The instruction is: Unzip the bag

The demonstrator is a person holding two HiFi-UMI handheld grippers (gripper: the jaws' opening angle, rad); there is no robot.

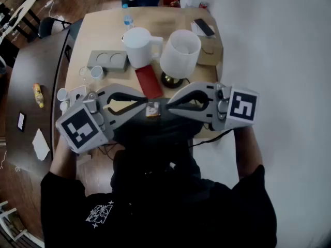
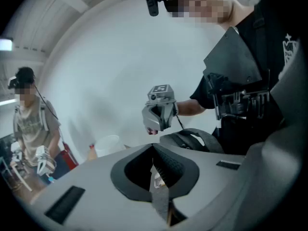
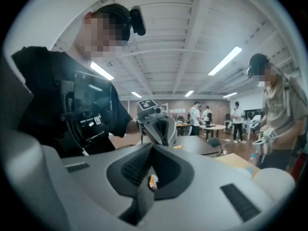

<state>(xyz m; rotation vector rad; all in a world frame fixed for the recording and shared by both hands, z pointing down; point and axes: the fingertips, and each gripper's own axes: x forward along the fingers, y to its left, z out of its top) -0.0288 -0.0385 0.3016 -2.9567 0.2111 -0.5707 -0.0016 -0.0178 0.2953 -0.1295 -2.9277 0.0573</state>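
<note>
A black bag lies at the near table edge, against my body. My left gripper and right gripper point at each other just above it, tips close together. A small brown and white tag sits between the tips. In the left gripper view the jaws are shut on a grey strip with a pale tag; the right gripper and a bag strap show beyond. In the right gripper view the jaws are shut on a dark strip with an orange tip, facing the left gripper.
The wooden table carries a white jug, a white shade on a base, a red booklet, a grey two-hole tray, a phone and a water bottle. Another person stands nearby.
</note>
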